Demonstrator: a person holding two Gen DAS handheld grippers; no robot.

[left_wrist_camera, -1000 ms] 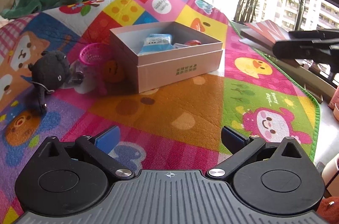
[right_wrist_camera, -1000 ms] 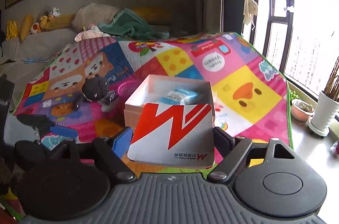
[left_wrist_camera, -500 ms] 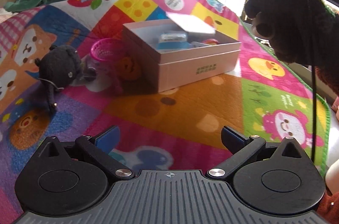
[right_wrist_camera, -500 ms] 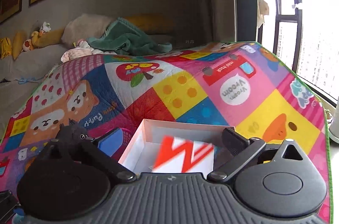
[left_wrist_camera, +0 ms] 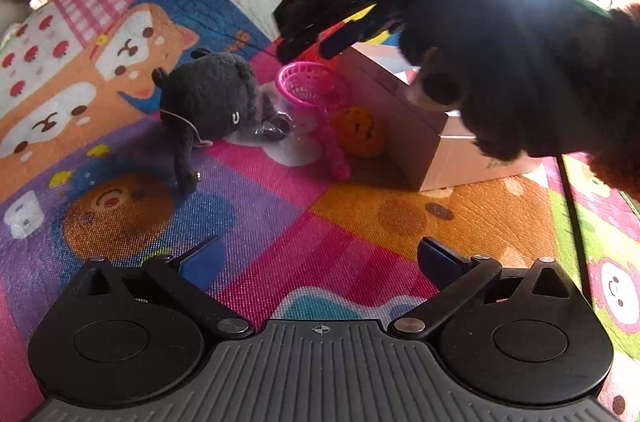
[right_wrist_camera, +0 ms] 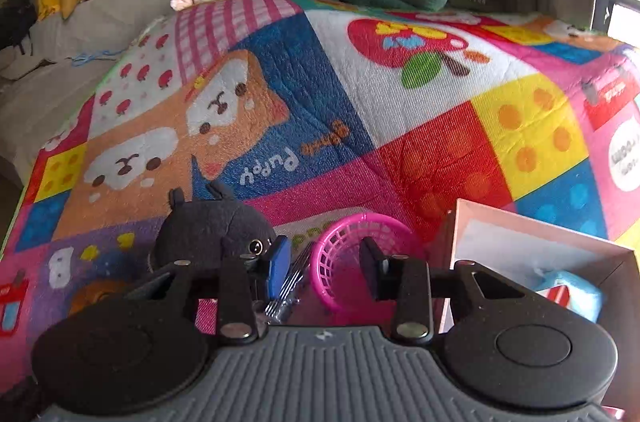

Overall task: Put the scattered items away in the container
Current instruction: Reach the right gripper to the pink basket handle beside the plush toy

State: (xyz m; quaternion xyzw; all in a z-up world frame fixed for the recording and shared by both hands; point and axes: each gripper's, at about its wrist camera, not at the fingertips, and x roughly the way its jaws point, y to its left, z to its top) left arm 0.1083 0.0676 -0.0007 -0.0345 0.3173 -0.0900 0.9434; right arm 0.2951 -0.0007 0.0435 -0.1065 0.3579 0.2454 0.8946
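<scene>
Done: blue packet point(right_wrist_camera: 568, 292) in pink box point(right_wrist_camera: 540, 222)
Left: black plush point(left_wrist_camera: 208, 98), pink basket point(right_wrist_camera: 360, 254) — on mat point(right_wrist_camera: 400, 110)
Right hand-held gripper point(right_wrist_camera: 324, 264): closing, empty
Left hand-held gripper point(left_wrist_camera: 320, 262): released

Taking the pink box point(left_wrist_camera: 404, 126) as the landmark: its left wall is crowded. The pink basket point(right_wrist_camera: 360, 254) leans just beside that wall, with the orange ball point(left_wrist_camera: 360, 132) touching the basket's handle, and the dark plush toy point(left_wrist_camera: 208, 102) further left. Above the box hangs the right gripper point(left_wrist_camera: 308, 40) (jaws closing, nothing between them), blocking its open top from the left gripper point(left_wrist_camera: 320, 258). Bare play mat point(left_wrist_camera: 360, 222) stretches in front of the box.
</scene>
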